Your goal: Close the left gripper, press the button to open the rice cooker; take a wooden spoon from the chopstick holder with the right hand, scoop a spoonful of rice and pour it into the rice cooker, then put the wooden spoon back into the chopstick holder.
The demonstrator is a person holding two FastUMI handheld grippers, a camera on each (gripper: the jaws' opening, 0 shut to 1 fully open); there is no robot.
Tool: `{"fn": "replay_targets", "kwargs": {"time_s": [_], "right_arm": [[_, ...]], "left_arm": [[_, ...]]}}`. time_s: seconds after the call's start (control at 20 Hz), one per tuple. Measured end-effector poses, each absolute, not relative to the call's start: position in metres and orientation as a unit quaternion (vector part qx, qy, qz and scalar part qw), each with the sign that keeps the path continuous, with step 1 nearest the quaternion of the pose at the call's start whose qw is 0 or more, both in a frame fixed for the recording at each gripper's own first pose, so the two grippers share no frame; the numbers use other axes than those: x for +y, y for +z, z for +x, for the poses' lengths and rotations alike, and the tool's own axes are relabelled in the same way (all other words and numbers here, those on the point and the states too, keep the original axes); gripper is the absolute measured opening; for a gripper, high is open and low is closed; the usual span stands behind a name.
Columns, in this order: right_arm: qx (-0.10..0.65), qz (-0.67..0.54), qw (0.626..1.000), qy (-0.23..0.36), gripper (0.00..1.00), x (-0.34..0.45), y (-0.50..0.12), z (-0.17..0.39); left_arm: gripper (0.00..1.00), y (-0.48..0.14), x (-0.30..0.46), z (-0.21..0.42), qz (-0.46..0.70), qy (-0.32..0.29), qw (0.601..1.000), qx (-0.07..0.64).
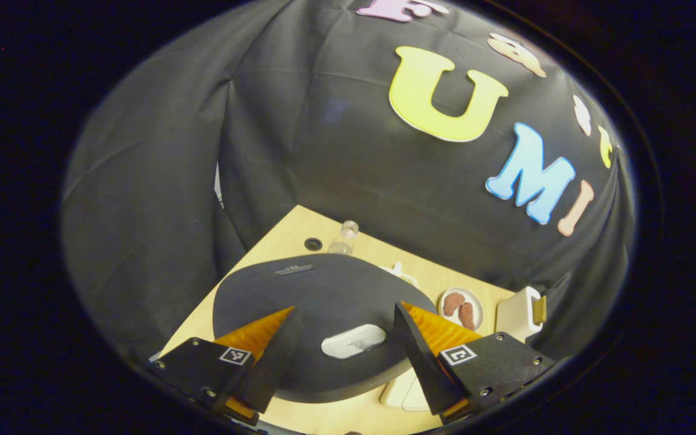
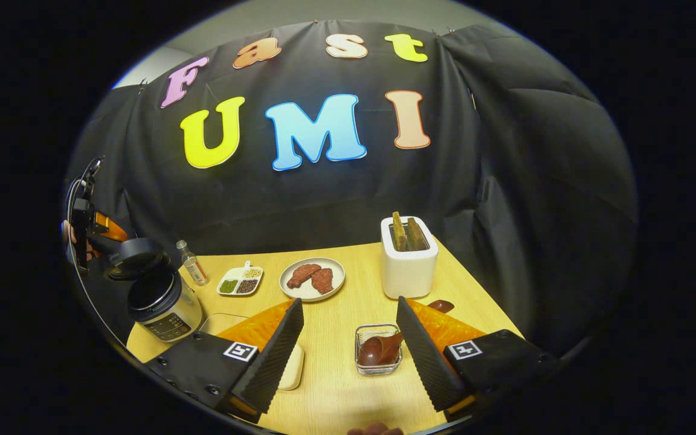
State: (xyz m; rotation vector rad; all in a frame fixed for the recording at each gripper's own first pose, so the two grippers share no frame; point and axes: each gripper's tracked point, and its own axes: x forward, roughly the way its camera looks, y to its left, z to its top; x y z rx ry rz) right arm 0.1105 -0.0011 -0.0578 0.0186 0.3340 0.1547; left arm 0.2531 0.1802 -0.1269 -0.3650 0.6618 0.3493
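Finding: cooker [image 2: 164,305] stands with lid [image 2: 135,257] raised, so the step in hand is judged to be fetching the spoon [image 2: 380,350]. The spoon lies in a clear box [image 2: 378,331], well to the right of the cooker.

Right gripper [image 2: 348,304] is released, jaws wide, level above the table, and aimed toward the box.

Left gripper [image 1: 345,308] is likewise released and poised over the cooker lid.

Recommendation: descend squarely and pinch the handle, not the bowl.

Rice cooker [image 2: 164,302] open, wooden spoon [image 2: 380,350] in holder [image 2: 378,349]
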Motion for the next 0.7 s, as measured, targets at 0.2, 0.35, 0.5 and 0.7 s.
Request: {"fn": "replay_targets", "kwargs": {"time_s": [0.2, 0.35, 0.5, 0.7], "right_arm": [[0.169, -0.019, 0.982, 0.081, 0.99, -0.011, -0.065, 0.11], [0.173, -0.011, 0.981, 0.088, 0.98, -0.017, -0.069, 0.108], [0.183, -0.003, 0.979, 0.088, 0.98, -0.029, -0.075, 0.107], [0.185, 0.007, 0.979, 0.086, 0.98, -0.052, -0.079, 0.107]], "left_arm": [[0.98, -0.163, 0.163, 0.242, -0.199, 0.187, 0.898, 0.344], [0.98, -0.189, 0.151, 0.232, -0.207, 0.192, 0.888, 0.362], [0.98, -0.207, 0.145, 0.228, -0.207, 0.193, 0.882, 0.376], [0.96, -0.21, 0.151, 0.226, -0.212, 0.209, 0.881, 0.369]]}}
